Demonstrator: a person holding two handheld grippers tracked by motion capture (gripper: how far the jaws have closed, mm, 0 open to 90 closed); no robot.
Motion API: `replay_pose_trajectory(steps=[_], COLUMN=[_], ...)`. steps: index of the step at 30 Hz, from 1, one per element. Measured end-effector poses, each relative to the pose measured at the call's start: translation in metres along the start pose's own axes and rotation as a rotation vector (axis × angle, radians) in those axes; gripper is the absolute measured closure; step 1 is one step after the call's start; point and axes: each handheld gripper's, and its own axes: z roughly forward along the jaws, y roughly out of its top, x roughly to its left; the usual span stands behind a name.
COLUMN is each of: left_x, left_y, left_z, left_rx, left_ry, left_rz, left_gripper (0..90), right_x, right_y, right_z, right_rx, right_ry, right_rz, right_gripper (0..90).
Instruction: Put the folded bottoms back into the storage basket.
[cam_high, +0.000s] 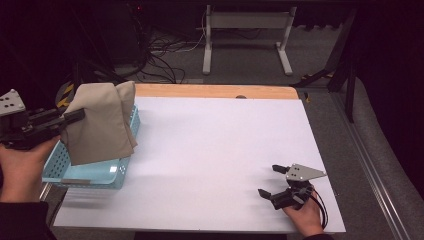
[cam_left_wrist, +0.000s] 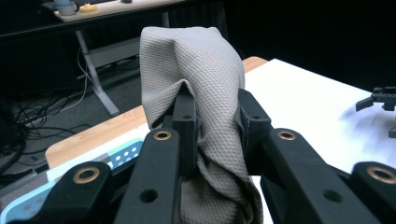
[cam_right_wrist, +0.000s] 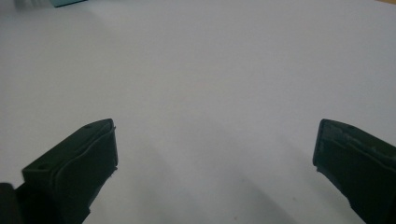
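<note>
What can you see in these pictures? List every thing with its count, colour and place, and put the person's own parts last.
cloth: one, beige-grey, hanging over the basket at the table's left edge
basket: one, light blue, perforated, table's left edge
table: one, white top with wooden far rim
desk frame: one, white, on the floor beyond
cables: several, dark, on the floor beyond
left gripper: one, black, shut on the cloth
right gripper: one, black, open, table's near right
hands: two, holding the grippers

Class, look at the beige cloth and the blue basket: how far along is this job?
Done: the left tool is clamped on the beige cloth, lifted and hanging. In hand: the cloth hangs over the blue basket at the table's left edge; whether its bottom touches inside is unclear. Left: probably lowering and releasing it. The right tool rests open on the white table, holding nothing.
</note>
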Motion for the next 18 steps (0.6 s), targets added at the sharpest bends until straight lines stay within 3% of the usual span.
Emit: replay_pose_trajectory(steps=[18], left_x=[0.014], left_y=[-0.023], left_z=[-0.026], left_rx=[0.011], left_ry=[0.001], left_rz=[-0.021], left_gripper=[74.0], right_x=[0.0], right_y=[0.0], right_z=[0.0], right_rx=[0.005], right_ry=[-0.003], right_rz=[-0.002], right_gripper=[0.5])
